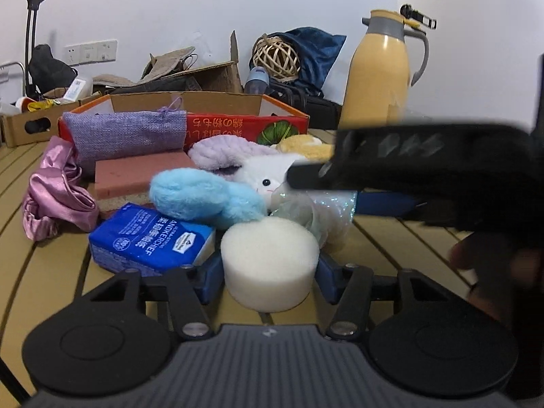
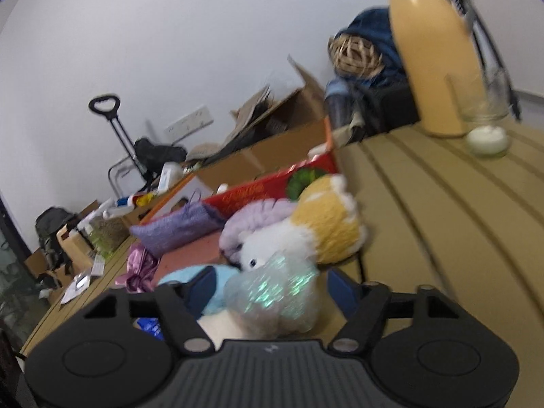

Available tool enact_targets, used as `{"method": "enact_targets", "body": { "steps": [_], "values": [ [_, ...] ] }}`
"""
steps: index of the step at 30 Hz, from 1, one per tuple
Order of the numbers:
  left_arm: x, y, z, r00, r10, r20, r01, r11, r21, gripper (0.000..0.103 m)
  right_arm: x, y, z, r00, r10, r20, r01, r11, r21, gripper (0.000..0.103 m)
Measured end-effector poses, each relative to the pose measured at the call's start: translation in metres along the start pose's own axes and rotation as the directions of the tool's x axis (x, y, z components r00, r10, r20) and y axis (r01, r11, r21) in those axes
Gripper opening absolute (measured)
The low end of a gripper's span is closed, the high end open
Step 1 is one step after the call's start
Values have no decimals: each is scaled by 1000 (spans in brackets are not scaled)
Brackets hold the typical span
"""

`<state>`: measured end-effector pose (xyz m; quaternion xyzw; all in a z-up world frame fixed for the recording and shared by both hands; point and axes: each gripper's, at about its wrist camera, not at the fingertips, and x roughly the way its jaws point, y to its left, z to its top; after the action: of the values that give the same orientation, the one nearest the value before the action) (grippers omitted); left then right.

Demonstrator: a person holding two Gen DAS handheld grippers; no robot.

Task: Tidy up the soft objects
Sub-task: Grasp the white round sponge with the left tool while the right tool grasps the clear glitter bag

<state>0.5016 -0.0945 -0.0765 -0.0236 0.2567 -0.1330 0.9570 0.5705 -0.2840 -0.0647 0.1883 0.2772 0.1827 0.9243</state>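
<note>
The left gripper [image 1: 270, 265] has its blue fingers [image 1: 211, 273] closed against a white foam puck [image 1: 270, 265] — a short, round, matte cylinder standing on the slatted table [image 1: 44, 272]. The right gripper [image 2: 272, 294] looks spread wide around an iridescent, crinkly mesh pouf [image 2: 273, 301], though motion blur hides any contact. Just behind the puck lie a blue tissue pack [image 1: 149, 241], a fluffy sky-blue plush [image 1: 204, 197] and a white toy face [image 1: 268, 178]. Farther back — a pink sponge block [image 1: 136, 175], a lilac burlap pouch [image 1: 125, 136], the red cardboard box [image 1: 238, 127] and a yellow thermos [image 1: 379, 68]
</note>
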Motion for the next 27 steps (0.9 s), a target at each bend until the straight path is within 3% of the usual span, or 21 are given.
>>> {"method": "enact_targets", "body": {
  "steps": [2,4,7,10,16,22,27],
  "values": [
    [-1,3,0,1000,-14,5,14,1000,-14,55,6,2,-3,1000,-22,-12,22,1000,-15,42],
    [-1,4,0,1000,-30,6,30,999,-24,55,7,2,-2,1000,-20,-7,20,1000,-11,39],
    [-4,5,1,999,-52,-6,52,998,-25,55,1,0,-2,1000,-26,10,26,1000,-14,28],
    [-24,3,4,998,-60,38,59,998,3,55,-11,-1,-7,999,-39,19,40,999,-16,25],
    [-89,11,-1,994,-40,101,38,999,19,55,-65,14,-28,994,-94,59,96,995,-34,23],
    [-144,27,1,985,21,171,-13,999,-43,55,-106,42,-41,994,-59,89,64,997,-50,23],
    [-165,41,13,972,36,234,-26,999,-43,55,-115,65,-33,994,-6,109,16,996,-91,23]
  ]
}}
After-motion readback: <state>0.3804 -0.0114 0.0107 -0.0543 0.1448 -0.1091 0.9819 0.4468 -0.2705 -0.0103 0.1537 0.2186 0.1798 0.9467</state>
